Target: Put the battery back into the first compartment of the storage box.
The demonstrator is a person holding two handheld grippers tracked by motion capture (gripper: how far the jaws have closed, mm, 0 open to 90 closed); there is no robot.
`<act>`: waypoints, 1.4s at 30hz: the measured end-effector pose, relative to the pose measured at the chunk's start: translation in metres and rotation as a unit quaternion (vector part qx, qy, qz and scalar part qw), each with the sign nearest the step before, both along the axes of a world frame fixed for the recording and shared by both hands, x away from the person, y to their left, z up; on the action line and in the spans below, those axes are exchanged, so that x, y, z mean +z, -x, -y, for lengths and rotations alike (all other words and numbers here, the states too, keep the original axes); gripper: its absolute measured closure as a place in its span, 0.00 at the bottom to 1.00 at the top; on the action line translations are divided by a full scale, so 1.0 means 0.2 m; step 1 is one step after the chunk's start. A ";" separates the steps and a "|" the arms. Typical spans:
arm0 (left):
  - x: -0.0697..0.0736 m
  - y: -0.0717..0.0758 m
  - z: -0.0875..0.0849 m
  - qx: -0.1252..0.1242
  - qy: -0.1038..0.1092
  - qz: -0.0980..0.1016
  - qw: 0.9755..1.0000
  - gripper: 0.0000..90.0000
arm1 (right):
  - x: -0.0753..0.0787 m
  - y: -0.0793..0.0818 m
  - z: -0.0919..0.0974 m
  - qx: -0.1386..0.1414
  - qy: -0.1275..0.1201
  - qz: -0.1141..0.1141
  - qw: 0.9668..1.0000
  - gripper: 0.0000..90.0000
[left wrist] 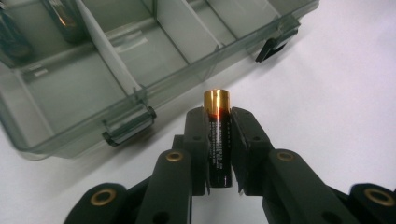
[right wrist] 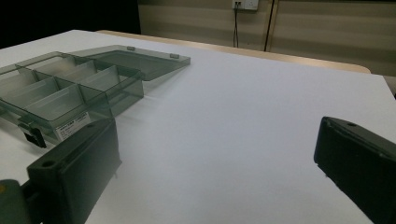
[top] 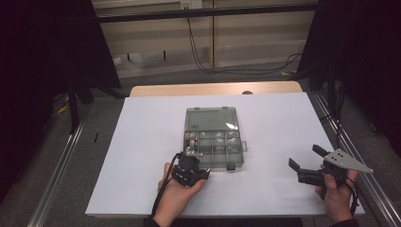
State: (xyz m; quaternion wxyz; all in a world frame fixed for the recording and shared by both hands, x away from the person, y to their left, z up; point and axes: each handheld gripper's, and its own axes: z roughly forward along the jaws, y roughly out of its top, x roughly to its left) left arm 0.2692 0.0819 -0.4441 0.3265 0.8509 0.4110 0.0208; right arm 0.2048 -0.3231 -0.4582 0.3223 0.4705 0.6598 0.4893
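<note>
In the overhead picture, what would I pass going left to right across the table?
Left tongs pinching a battery → clear compartment box with its lid open → bare white table cover → right tongs, spread open.

The white counter (top: 151, 142) is lit evenly from above in the high view, while the upper left and upper right of that frame are lost in near-black. Only faint, soft shadows are cast. A bright glare patch is seen on the lid of the clear box (top: 211, 119). In the left hand-held gripper view, a warm highlight is caught on the gold tip of the battery (left wrist: 217, 135), and the counter at right is nearly washed out. In the right hand-held gripper view, the near black jaws at the bottom corners are rendered soft and blurred, and the upper left is dark.
</note>
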 end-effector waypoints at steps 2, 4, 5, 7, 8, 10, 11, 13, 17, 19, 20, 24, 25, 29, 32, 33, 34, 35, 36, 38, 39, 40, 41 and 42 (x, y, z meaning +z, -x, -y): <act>0.01 0.00 -0.01 0.002 0.004 0.001 1.000 0.86 | 0.00 0.00 0.00 0.000 0.001 0.000 1.000 0.00; 0.02 -0.01 -0.02 0.002 0.006 0.003 1.000 0.86 | 0.00 0.00 0.00 0.000 0.000 -0.001 1.000 0.00; 0.03 -0.01 -0.02 0.004 0.008 0.003 1.000 0.86 | 0.00 0.00 0.00 0.000 0.000 -0.001 1.000 0.00; 0.04 -0.02 -0.03 0.007 0.012 0.003 1.000 0.86 | 0.00 0.00 0.00 -0.001 0.000 -0.002 1.000 0.00; 0.04 -0.02 -0.03 0.005 0.011 0.004 1.000 0.86 | 0.00 0.00 0.00 0.000 0.000 -0.002 1.000 0.00; 0.06 -0.03 -0.04 0.006 0.013 0.005 1.000 0.86 | 0.00 0.00 0.00 0.000 0.001 -0.001 1.000 0.00; 0.06 -0.03 -0.04 0.007 0.014 0.007 1.000 0.86 | 0.00 0.00 0.00 -0.001 0.001 -0.001 1.000 0.00; 0.08 -0.04 -0.04 0.007 0.014 0.010 1.000 0.86 | 0.00 0.00 0.00 0.000 0.001 -0.002 1.000 0.00; 0.12 -0.06 -0.05 0.010 0.019 0.013 1.000 0.86 | 0.00 0.00 0.00 -0.001 0.001 -0.001 1.000 0.00; 0.13 -0.07 -0.06 0.013 0.022 0.016 1.000 0.86 | 0.00 0.00 0.00 -0.001 0.001 -0.001 1.000 0.00; 0.13 -0.08 -0.06 0.010 0.020 0.016 1.000 0.86 | 0.00 0.00 0.00 0.000 0.002 -0.001 1.000 0.00; 0.15 -0.11 -0.07 0.015 0.017 0.020 1.000 0.86 | 0.00 0.00 0.00 0.000 -0.001 -0.003 1.000 0.00; 0.15 -0.11 -0.07 0.013 0.019 0.016 1.000 0.86 | 0.00 0.00 0.00 0.000 0.000 -0.003 1.000 0.00; 0.16 -0.14 -0.08 0.017 0.020 0.020 0.999 0.86 | 0.00 0.00 0.00 0.002 0.005 0.000 1.000 0.00; 0.18 -0.16 -0.09 0.020 0.022 0.021 0.999 0.86 | 0.00 0.00 -0.01 0.003 0.005 0.001 1.000 0.00; 0.18 -0.16 -0.09 0.018 0.021 0.021 0.999 0.86 | 0.00 0.00 -0.01 0.003 0.004 0.000 1.000 0.00; 0.19 -0.17 -0.09 0.018 0.021 0.020 0.999 0.86 | 0.00 0.00 -0.01 0.003 0.004 0.000 1.000 0.00; 0.19 -0.18 -0.09 0.024 0.024 0.022 0.999 0.86 | 0.00 0.00 -0.01 0.003 0.004 0.000 1.000 0.00; 0.20 -0.19 -0.10 0.019 0.021 0.021 0.999 0.86 | 0.00 0.00 -0.01 0.003 0.004 0.001 1.000 0.00; 0.20 -0.20 -0.10 0.028 0.024 0.023 0.999 0.86 | 0.00 0.00 -0.01 0.003 0.005 0.001 1.000 0.00; 0.20 -0.21 -0.11 0.026 0.022 0.022 0.999 0.86 | 0.00 0.00 -0.01 0.003 0.004 0.000 1.000 0.00; 0.20 -0.22 -0.11 0.024 0.024 0.018 0.999 0.86 | 0.00 0.00 -0.01 0.003 0.004 -0.001 1.000 0.00; 0.20 -0.22 -0.11 0.027 0.025 0.018 0.999 0.86 | 0.00 0.00 -0.01 0.003 0.005 0.000 1.000 0.00; 0.20 -0.23 -0.11 0.029 0.024 0.020 0.999 0.86 | 0.00 0.00 -0.01 0.003 0.005 0.000 1.000 0.00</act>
